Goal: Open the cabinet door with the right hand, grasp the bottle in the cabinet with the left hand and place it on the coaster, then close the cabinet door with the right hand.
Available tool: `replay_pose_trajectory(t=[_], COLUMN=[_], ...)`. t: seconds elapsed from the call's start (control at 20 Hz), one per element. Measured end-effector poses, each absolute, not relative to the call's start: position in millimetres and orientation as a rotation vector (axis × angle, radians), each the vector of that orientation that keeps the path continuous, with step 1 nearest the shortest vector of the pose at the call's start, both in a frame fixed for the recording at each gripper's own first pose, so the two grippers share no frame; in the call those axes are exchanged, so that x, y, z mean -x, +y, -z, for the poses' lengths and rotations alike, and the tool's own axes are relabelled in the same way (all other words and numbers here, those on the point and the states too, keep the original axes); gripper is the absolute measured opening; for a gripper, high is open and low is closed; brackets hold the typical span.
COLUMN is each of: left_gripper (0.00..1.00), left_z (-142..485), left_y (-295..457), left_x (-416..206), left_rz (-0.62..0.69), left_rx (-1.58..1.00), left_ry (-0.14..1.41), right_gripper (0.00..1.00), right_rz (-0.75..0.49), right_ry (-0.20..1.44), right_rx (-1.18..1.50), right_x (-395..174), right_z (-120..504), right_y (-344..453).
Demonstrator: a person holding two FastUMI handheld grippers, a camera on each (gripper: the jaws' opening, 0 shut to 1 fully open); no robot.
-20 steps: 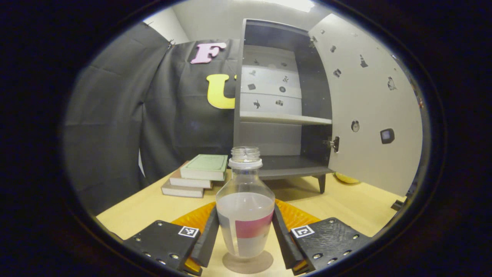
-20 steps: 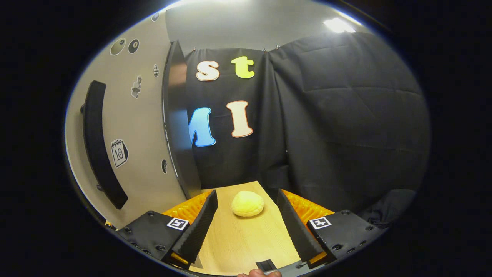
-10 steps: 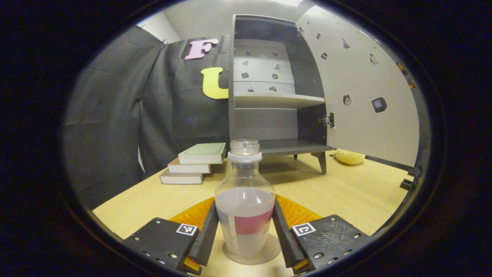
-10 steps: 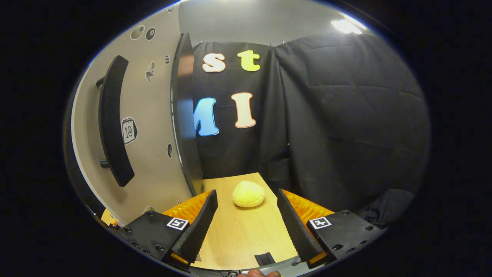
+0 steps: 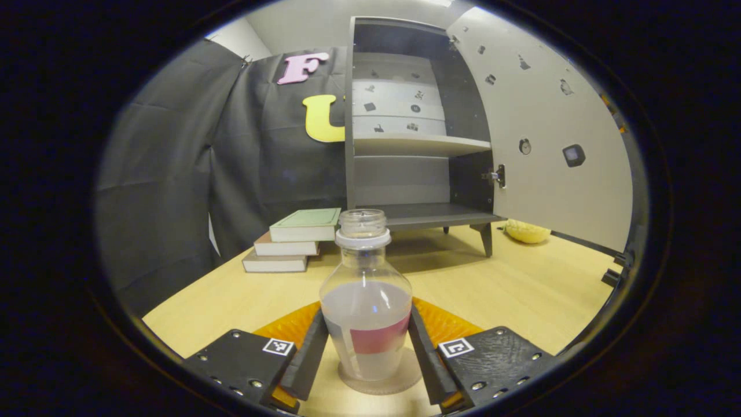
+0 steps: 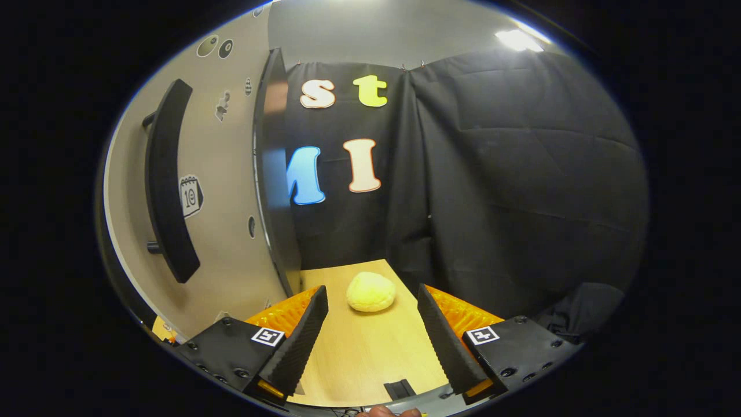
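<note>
The left gripper [image 5: 366,353] pinches the bottle [image 5: 366,313], which stands upright on the coaster [image 5: 379,383] on the near part of the table [image 5: 521,289]. Farther back, books [image 5: 292,240] lie left of the cabinet [image 5: 405,127], whose door [image 5: 550,133] is swung open. The right gripper [image 6: 370,341] is spread, with a yellow bun [image 6: 370,292] beyond it.

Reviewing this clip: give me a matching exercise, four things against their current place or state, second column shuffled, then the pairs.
1. bottle
2. cabinet door
3. books
4. right gripper

A. open, over bare table
B. stacked left of the cabinet
C. on the coaster, between the left gripper fingers
D. swung open

Pairs: 1-C, 2-D, 3-B, 4-A
</note>
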State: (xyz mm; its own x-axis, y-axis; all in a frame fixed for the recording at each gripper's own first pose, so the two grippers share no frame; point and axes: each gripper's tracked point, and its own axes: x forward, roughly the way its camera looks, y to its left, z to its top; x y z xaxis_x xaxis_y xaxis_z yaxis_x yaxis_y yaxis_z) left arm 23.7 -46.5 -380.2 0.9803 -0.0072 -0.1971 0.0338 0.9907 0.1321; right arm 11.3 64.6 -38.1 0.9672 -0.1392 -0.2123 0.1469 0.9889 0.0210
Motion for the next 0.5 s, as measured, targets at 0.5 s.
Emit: replay_pose_trajectory(t=[0.5], left_gripper=[0.8], left_z=[337.0], left_y=[-62.9], left_x=[-13.7], left_rz=[0.089], left_rx=[-0.108], left_ry=[0.287], right_gripper=[0.93], right_rz=[0.205], right_ry=[0.178], right_rx=[-0.108], right_x=[-5.0], right_z=[40.5], right_y=[42.6])
